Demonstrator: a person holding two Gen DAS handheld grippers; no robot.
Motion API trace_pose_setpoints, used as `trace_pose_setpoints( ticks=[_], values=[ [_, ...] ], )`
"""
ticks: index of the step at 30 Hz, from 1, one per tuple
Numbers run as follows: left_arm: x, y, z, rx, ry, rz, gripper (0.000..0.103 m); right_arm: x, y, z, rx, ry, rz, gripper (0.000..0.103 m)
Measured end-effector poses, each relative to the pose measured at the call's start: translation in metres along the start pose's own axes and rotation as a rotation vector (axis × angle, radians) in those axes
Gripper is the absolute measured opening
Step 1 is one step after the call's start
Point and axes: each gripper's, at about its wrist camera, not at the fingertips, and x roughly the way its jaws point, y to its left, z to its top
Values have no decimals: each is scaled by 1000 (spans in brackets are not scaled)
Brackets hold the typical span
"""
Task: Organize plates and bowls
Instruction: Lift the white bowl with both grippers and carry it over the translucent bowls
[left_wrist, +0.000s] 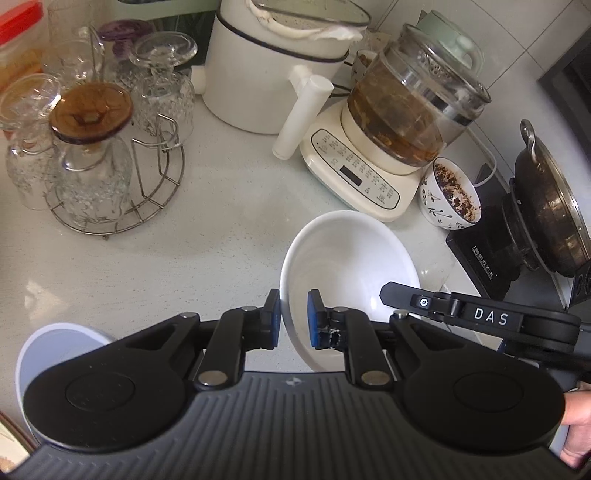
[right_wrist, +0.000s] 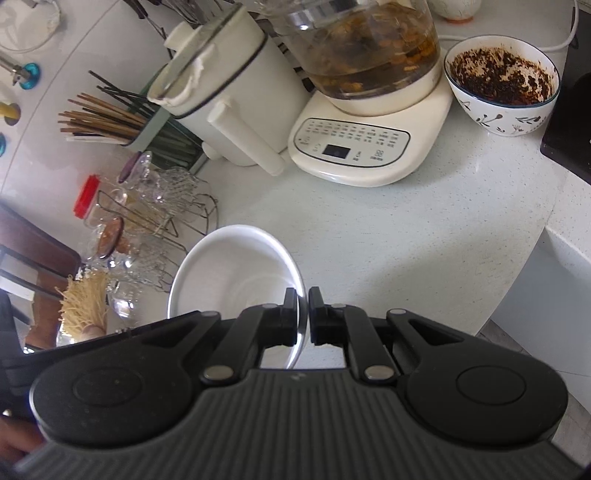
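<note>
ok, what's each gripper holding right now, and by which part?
Both hold the same white bowl by its rim: the left gripper pinches one side, the right gripper the opposite side.

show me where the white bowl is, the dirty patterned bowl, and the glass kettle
white bowl (left_wrist: 354, 258): left wrist view, inner wall.
dirty patterned bowl (right_wrist: 509, 118): right wrist view, outer patterned wall.
glass kettle (left_wrist: 406, 110): left wrist view, glass body.

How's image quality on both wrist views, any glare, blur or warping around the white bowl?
Left wrist: white bowl sharp, soft shading inside, counter edges bowed by fisheye. Right wrist: the bowl's interior is washed out, glass rack at the left smeared and curved.
</note>
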Motion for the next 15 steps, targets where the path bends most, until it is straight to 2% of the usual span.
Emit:
trace_pose_setpoints(
  ticks=[15],
  values=[
    [-53,17,-2,-10,-62,-13,17,-22,39,-5,-17,-47,35,9]
  ],
)
